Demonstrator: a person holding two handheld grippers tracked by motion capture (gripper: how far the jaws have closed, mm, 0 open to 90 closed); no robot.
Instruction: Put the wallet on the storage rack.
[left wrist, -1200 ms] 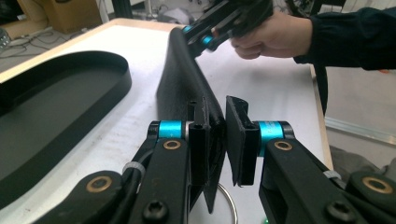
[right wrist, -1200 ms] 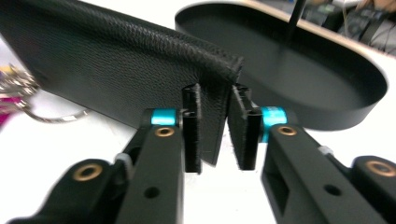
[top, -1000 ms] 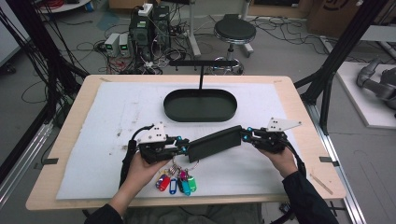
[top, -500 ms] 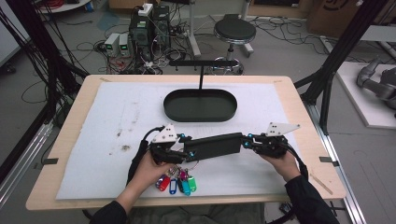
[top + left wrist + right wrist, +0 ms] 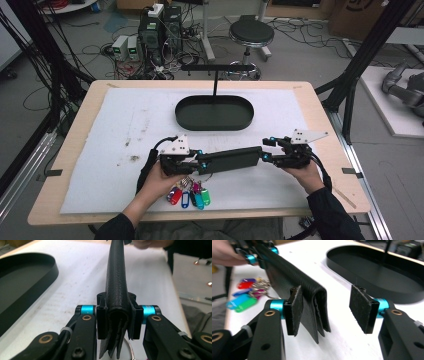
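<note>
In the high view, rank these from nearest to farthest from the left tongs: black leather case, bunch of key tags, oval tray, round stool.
1. Black leather case: clamped in the left tongs, running toward the right tongs.
2. Bunch of key tags: on the mat just below them, toward the person.
3. Oval tray: farther up the mat, mid-table.
4. Round stool: on the floor beyond the table's far edge.
</note>
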